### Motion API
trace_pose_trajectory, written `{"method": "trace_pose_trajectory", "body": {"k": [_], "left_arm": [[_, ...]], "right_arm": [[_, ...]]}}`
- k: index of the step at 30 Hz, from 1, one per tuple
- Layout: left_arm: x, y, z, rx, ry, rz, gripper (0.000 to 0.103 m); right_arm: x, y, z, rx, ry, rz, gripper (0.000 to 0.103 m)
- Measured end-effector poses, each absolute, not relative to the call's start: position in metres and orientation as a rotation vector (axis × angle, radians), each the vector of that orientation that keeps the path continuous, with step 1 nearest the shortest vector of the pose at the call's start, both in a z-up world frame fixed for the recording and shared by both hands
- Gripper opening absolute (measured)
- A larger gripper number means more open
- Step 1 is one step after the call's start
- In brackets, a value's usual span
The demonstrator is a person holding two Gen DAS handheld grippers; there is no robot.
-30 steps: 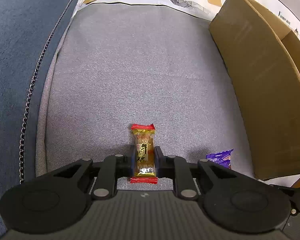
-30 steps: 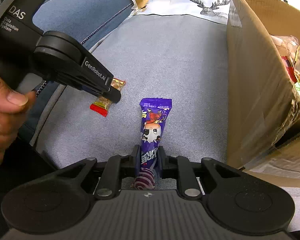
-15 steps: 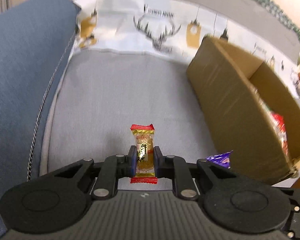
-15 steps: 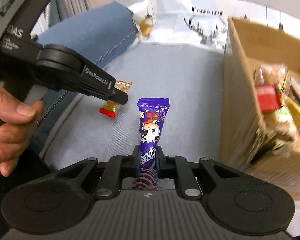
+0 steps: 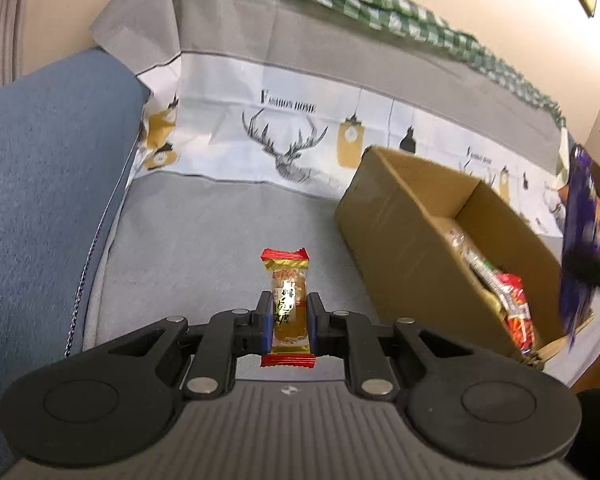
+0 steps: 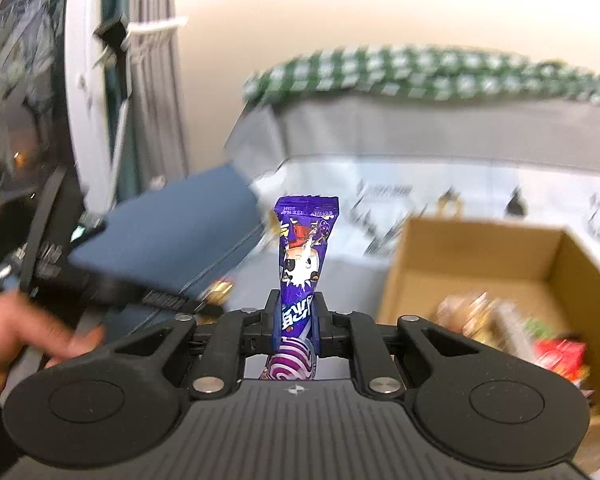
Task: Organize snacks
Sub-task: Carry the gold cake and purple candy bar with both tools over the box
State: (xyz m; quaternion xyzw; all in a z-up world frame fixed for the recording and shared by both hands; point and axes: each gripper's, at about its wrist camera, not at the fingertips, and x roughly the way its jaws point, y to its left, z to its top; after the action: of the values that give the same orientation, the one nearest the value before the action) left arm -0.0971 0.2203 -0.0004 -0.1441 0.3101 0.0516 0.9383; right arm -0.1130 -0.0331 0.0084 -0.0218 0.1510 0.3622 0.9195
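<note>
**A:** How far along are you? Start with the big things.

**B:** The sofa seat ahead of your left fingers looks bare of loose snacks, as far as this view reaches. The cardboard box sits ahead and to the right of those fingers, open at the top, and it already holds several packets, so part of the sorting looks done.

**A:** And what is left?

**B:** The two pieces you carry. Neither is in the box yet. Your right gripper has its fingers closed tight on the purple snack packet; the packet stands up past the fingertips, with the box ahead and to the right of it. That view is blurred, so what lies in the box is hard to read there.

**A:** The left one?

**B:** Your left gripper is nearly closed, its fingers pinching the red-and-gold candy by the sides, with both crimped ends sticking out beyond the pads. I judge that you need to bring both over the box and let go.
</note>
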Motion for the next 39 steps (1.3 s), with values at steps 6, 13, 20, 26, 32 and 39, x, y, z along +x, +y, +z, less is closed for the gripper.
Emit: {"method": "trace_pose_trajectory", "body": {"k": [6,13,20,26,32,39], "left_arm": [[-0.094,0.212,0.0,-0.273,0.624,0.092,0.018],[-0.085,0.209,-0.001,-0.265,0.63,0.111,0.018],[-0.079,0.186,0.017,-0.226,0.589,0.085,0.018],[-0.071,0.144,0.045,-0.131,0.496,0.024,0.018],[-0.058,0.106,0.053,-0.096,0.446,-0.07,0.018],[-0.029,0.07,0.072,-0.093,0.415,-0.131,0.018]], "right_arm": [[-0.076,-0.085,0.014,-0.023,0.216,0.636,0.015],[-0.053,-0.115,0.004,0.1,0.244,0.568,0.014],[-0.035,-0.122,0.004,0.15,0.222,0.548,0.014],[-0.018,-0.134,0.007,0.163,0.242,0.498,0.014],[-0.018,-0.139,0.016,0.121,0.223,0.499,0.014],[-0.004,-0.155,0.02,0.13,0.259,0.434,0.014]]}}
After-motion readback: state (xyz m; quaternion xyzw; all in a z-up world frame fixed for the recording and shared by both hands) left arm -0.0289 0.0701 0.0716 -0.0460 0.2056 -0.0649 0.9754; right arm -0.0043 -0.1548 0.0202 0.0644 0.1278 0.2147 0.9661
